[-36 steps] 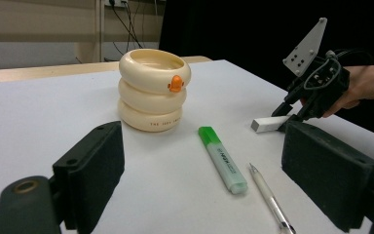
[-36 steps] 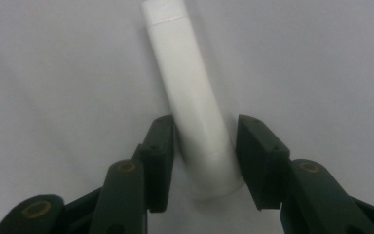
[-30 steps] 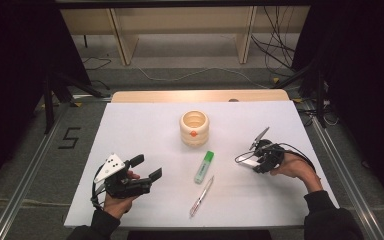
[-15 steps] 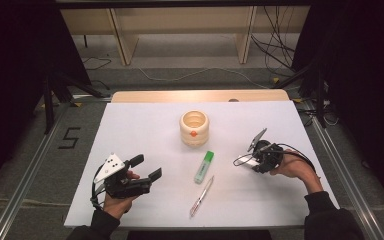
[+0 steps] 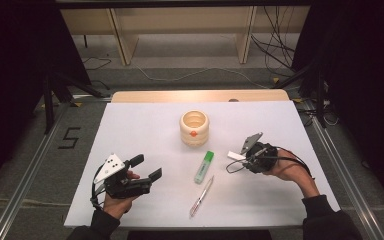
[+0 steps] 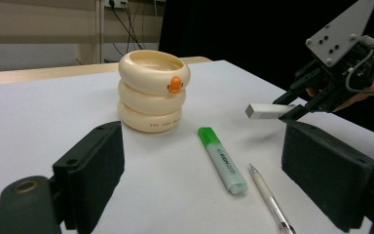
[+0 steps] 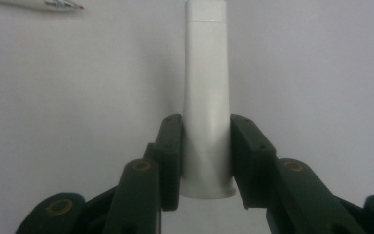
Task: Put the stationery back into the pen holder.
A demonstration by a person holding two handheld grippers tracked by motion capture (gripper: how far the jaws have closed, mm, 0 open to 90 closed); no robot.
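The right gripper [image 5: 241, 156] squeezes a white stick [image 7: 206, 97] and holds it above the table [image 5: 145, 125]. The left gripper [image 5: 147, 167] is wide open with nothing in it.

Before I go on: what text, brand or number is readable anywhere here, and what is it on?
"5": black mark on the grey floor left of the table.
Small dark print low on the cream ringed cup: too blurred to read.
Dark lettering along the green highlighter: too blurred to read.
Slim white pen: no readable print.
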